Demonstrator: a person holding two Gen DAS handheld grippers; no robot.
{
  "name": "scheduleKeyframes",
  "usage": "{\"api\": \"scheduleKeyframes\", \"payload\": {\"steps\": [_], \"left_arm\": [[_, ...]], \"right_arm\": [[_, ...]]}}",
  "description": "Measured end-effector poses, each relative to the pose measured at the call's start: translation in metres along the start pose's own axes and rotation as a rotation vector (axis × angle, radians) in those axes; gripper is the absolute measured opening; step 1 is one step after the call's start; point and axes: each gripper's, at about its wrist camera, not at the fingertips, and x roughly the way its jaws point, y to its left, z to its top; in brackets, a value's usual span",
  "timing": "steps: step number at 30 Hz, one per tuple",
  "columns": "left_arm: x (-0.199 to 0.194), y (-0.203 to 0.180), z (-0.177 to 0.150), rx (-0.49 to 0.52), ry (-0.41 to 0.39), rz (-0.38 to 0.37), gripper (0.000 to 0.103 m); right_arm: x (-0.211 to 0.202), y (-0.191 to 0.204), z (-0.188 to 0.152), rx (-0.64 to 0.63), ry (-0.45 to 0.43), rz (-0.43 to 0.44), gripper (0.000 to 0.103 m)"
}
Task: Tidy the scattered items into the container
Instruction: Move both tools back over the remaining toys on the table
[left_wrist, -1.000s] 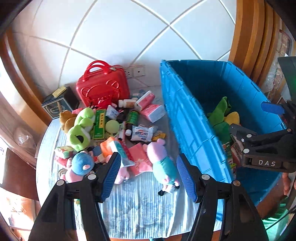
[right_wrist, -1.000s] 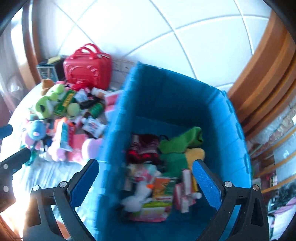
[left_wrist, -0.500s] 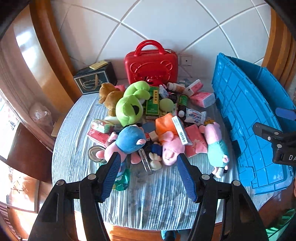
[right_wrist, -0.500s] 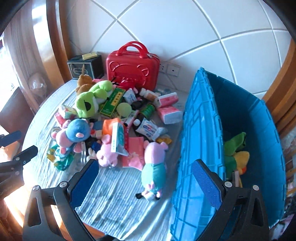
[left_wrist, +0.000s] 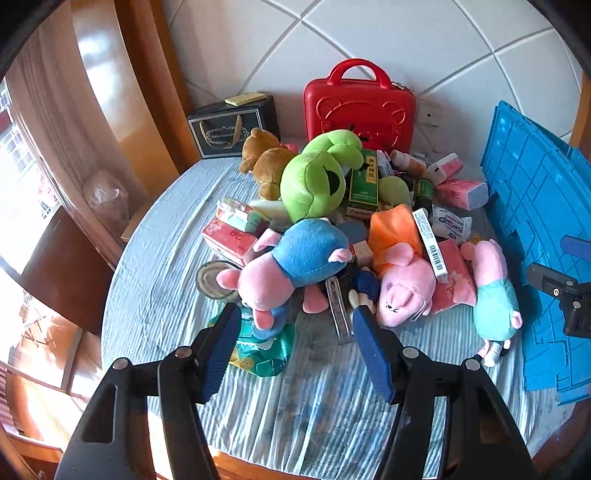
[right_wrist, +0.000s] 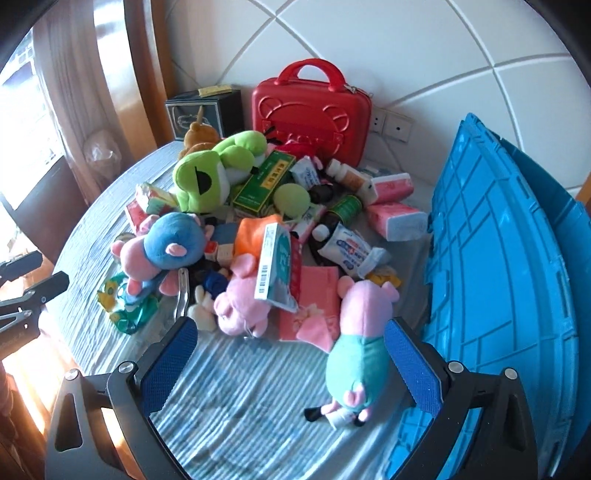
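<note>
A heap of plush toys and small packets covers the striped tabletop (left_wrist: 325, 398): a green frog plush (left_wrist: 314, 184), a blue-headed pink plush (left_wrist: 295, 258), and a pig plush in a teal dress (right_wrist: 360, 343). The blue ribbed crate (right_wrist: 498, 280) stands just right of the heap. Left tongs (left_wrist: 295, 328) and right tongs (right_wrist: 290, 345) both gape, holding nothing.

I count five soft toys on my table — one green frog (left_wrist: 314, 181), one brown bear (left_wrist: 266, 162), and three pink pigs (right_wrist: 360, 332). I see one red case (left_wrist: 360, 101), one black box (left_wrist: 232, 127), one big blue bin (right_wrist: 495, 266) — and two pink tissue packs (right_wrist: 397, 219).
</note>
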Motion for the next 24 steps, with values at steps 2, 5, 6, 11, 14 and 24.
{"api": "scheduleKeyframes", "payload": {"steps": [2, 5, 6, 11, 14, 24], "left_arm": [[0.014, -0.007, -0.007, -0.001, 0.008, -0.016, 0.062], [0.032, -0.016, -0.018, 0.013, 0.008, -0.042, 0.062], [0.038, -0.017, -0.021, 0.016, 0.01, -0.042, 0.062], [0.075, -0.018, -0.035, 0.052, 0.049, -0.057, 0.062], [0.096, -0.017, -0.041, 0.09, 0.063, -0.062, 0.062], [0.155, -0.02, -0.043, 0.199, 0.109, -0.159, 0.062]], "right_arm": [[0.015, -0.004, -0.008, 0.024, 0.018, 0.007, 0.103], [0.034, -0.009, -0.02, 0.072, 0.051, 0.022, 0.103], [0.04, -0.01, -0.025, 0.084, 0.062, 0.025, 0.103], [0.062, -0.013, -0.051, 0.14, 0.094, -0.013, 0.103], [0.073, -0.018, -0.068, 0.221, 0.105, -0.02, 0.103], [0.105, -0.015, -0.114, 0.469, 0.164, -0.063, 0.103]]}}
